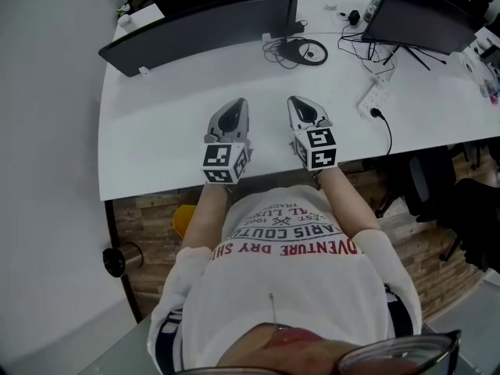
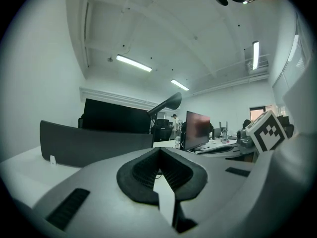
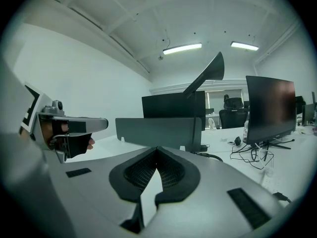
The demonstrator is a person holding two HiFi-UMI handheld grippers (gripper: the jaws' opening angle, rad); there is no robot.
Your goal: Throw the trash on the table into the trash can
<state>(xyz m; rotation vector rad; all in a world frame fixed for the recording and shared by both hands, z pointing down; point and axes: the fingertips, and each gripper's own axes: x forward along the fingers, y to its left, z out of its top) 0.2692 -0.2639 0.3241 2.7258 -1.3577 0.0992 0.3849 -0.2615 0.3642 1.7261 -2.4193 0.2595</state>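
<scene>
Both grippers rest side by side on the white table (image 1: 156, 139) near its front edge, in front of the person's body. My left gripper (image 1: 237, 104) has its jaws closed tip to tip with nothing between them, and the left gripper view (image 2: 158, 150) shows the same. My right gripper (image 1: 298, 101) is shut and empty too, with its dark pads (image 3: 148, 170) meeting at the tip. No trash shows near either gripper. I cannot make out a trash can for certain. A yellow thing (image 1: 184, 218) sits under the table's front edge.
A wide black monitor (image 1: 195, 28) stands across the far left of the table, a second monitor (image 1: 422, 16) at the far right. A coiled cable (image 1: 301, 51), a power strip (image 1: 373, 98) and small items lie between them. Office chairs (image 1: 467, 203) stand to the right.
</scene>
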